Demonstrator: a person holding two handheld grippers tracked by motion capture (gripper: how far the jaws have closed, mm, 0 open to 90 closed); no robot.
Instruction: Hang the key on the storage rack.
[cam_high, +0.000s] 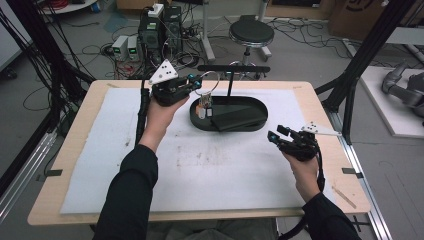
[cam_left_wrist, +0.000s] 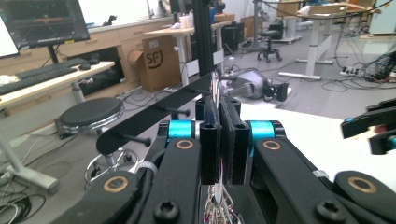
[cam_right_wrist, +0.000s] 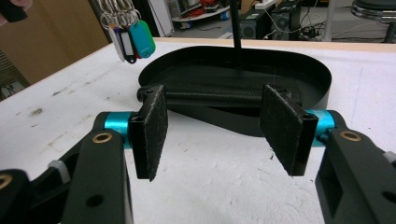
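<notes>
On the white-covered table (cam_high: 125, 165) stands a black oval tray (cam_high: 260, 107) with a T-shaped stand (cam_high: 233, 69). The left tongs (cam_high: 199, 81), clamped on a key ring (cam_high: 206, 92), hold it above the tray, probably to hang it on the stand's bar next. The right tongs (cam_high: 274, 134) wait apart, empty.

A white mat (cam_high: 125, 165) covers the wooden bench (cam_high: 75, 145), smudged near its middle. Behind the bench, a round black stool (cam_high: 251, 34) stands on the grey floor, cables tangling around computer boxes (cam_high: 160, 30). A cardboard box (cam_left_wrist: 159, 60) sits beside a desk.
</notes>
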